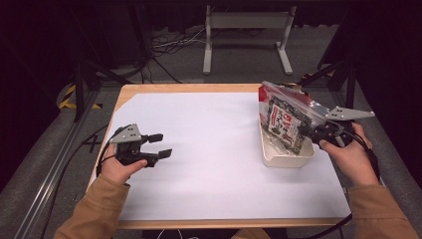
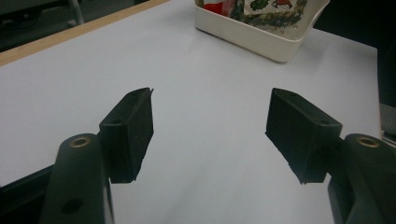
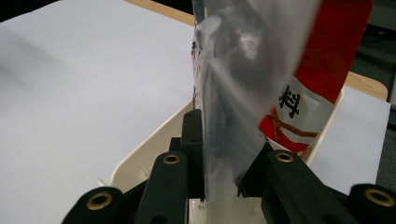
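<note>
A snack bag (image 1: 284, 119) with a red top and clear, dark-printed front stands tilted in a cream tray (image 1: 286, 158) at the table's right. My right gripper (image 1: 312, 134) is shut on the bag's edge; in the right gripper view the clear plastic (image 3: 229, 140) is pinched between the two black jaws, with the bag's red part (image 3: 327, 60) rising to the right. My left gripper (image 1: 158, 146) rests at the table's left, open and holding nothing. In the left gripper view its jaws stand wide apart over white paper, the tray (image 2: 261, 39) far ahead.
White paper (image 1: 209, 149) covers most of the wooden table (image 1: 149, 88). A white metal stand (image 1: 246, 30) and cables lie on the floor beyond the far edge. Dark frame rails stand at both sides.
</note>
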`<state>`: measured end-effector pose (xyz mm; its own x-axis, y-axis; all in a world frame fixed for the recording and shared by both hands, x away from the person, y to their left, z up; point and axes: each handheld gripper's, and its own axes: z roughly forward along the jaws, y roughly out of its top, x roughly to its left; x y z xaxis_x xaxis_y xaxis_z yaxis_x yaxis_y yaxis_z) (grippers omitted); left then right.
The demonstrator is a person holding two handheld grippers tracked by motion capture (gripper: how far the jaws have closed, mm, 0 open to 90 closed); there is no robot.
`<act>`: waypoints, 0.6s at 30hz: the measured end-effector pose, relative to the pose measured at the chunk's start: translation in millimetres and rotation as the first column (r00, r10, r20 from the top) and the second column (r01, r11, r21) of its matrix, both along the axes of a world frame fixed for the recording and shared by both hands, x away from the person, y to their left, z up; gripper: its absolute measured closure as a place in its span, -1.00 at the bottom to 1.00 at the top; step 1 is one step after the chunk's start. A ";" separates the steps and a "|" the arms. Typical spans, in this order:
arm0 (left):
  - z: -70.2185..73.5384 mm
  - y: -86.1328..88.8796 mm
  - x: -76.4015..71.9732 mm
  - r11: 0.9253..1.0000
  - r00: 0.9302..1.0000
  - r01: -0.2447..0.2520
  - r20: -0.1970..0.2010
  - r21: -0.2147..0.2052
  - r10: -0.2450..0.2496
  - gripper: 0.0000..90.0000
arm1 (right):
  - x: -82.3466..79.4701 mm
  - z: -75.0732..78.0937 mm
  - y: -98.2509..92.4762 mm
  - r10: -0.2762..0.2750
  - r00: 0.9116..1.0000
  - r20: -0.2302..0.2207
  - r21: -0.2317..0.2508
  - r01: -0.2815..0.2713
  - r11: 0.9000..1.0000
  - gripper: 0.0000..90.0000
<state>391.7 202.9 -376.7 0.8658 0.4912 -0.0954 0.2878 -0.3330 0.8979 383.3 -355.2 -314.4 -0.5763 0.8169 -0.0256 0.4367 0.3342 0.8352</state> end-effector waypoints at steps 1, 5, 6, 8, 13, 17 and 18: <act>0.0 0.3 0.1 1.000 1.000 0.000 0.001 0.000 0.000 -0.27 | 0.0 -0.7 -1.1 0.000 1.000 0.000 0.002 0.000 1.000 0.69; -0.4 1.5 0.1 1.000 1.000 -0.004 0.001 0.002 0.004 -0.29 | -1.0 -3.5 -4.1 -0.001 1.000 0.008 0.011 0.001 1.000 0.69; -0.4 2.0 0.2 1.000 1.000 -0.006 0.006 0.006 0.006 -0.30 | -1.2 -4.1 -4.5 -0.003 1.000 0.013 0.015 0.003 1.000 0.69; -0.5 2.4 -0.2 1.000 1.000 -0.013 0.004 0.007 0.013 -0.32 | -1.3 -4.9 -5.5 -0.009 1.000 0.022 0.023 0.009 1.000 0.68; -2.8 5.2 1.7 0.999 0.999 -0.046 -0.017 0.013 0.047 -0.48 | 0.0 -5.0 -11.0 -0.013 0.999 0.042 0.067 0.010 0.998 0.67; -5.0 6.7 2.1 0.998 0.998 -0.050 -0.023 0.023 0.051 -0.52 | 0.0 -3.5 -11.5 -0.025 0.998 0.049 0.074 0.022 0.997 0.66; -5.3 7.1 2.1 0.998 0.998 -0.052 -0.024 0.026 0.053 -0.54 | -0.5 -2.8 -11.3 -0.033 0.998 0.062 0.078 0.028 0.997 0.64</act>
